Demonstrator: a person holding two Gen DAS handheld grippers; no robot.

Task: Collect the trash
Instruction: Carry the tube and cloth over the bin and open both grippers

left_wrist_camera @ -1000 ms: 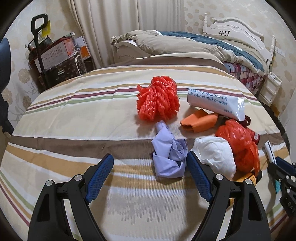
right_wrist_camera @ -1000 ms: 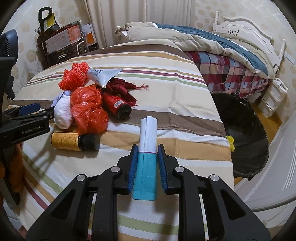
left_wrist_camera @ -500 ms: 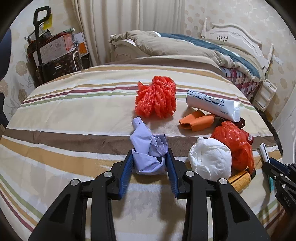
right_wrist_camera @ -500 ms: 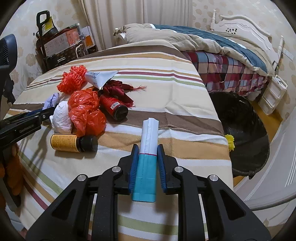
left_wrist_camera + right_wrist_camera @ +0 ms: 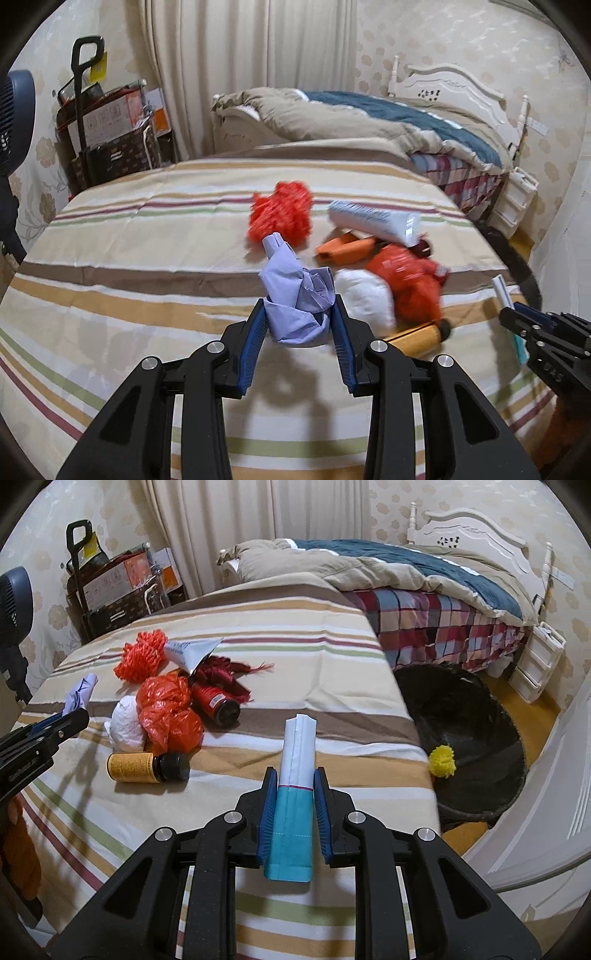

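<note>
My left gripper [image 5: 298,317] is shut on a crumpled lilac paper wad [image 5: 295,299] and holds it lifted above the striped bedspread [image 5: 129,258]. My right gripper [image 5: 294,786] is shut on a flat white-and-teal packet [image 5: 295,775]. On the bedspread lie a red mesh ball [image 5: 282,218], a white tube [image 5: 376,221], an orange wrapper [image 5: 343,251], a red plastic bag [image 5: 166,709], a white wad [image 5: 125,727], a yellow bottle with a black cap [image 5: 144,768] and a red can [image 5: 214,703]. A black trash basket [image 5: 476,738] stands on the floor to the right, with a yellow pompom [image 5: 442,761] at its rim.
A second bed with a plaid sheet [image 5: 424,624] and rumpled duvet lies behind. A cart with boxes [image 5: 107,125] stands at the back left beside the curtain. A white drawer unit [image 5: 539,664] and a white door [image 5: 554,812] are on the right.
My left gripper closed on the lilac paper wad and lifted it off the bedspread. The right gripper kept its hold on the packet and hardly moved.
</note>
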